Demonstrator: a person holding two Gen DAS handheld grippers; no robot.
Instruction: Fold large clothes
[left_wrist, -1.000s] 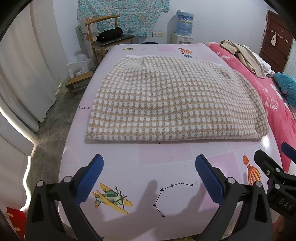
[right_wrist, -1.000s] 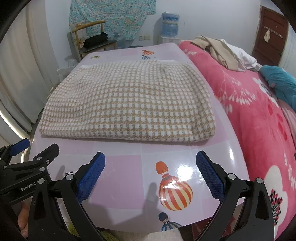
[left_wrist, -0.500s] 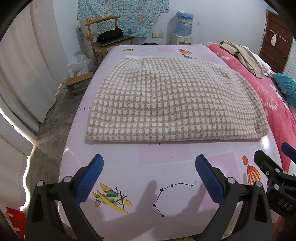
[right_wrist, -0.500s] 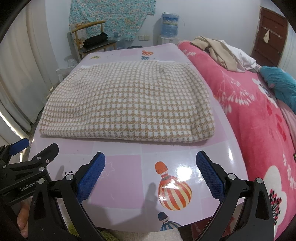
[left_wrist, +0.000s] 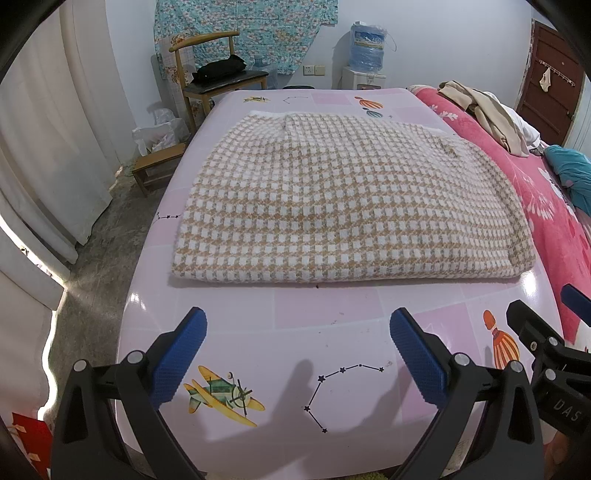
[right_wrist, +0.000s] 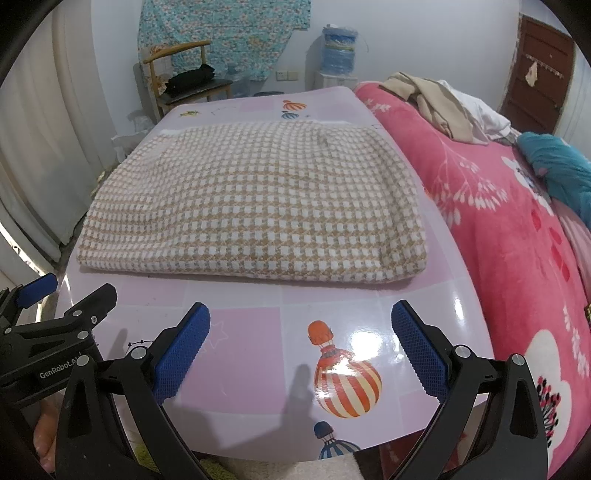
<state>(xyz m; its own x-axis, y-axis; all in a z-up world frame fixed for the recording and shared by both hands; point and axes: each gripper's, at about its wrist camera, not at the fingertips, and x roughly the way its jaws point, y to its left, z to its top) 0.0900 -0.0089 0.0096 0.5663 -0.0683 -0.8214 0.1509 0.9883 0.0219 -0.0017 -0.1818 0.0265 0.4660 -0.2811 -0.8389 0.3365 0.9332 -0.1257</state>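
both tongs, left (left_wrist: 295, 354) and right (right_wrist: 301, 350), gape empty; your sweater (left_wrist: 351, 206) lies ahead on worktop (left_wrist: 325, 306), long axis crosswise.

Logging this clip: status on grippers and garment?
Left gripper open, right gripper open, both empty. Checked garment folded flat on table. Nothing in the way.

"GenRobot.A" stands on the left tool (right_wrist: 37, 295) body; "DAS" on the right tool (left_wrist: 576, 295).
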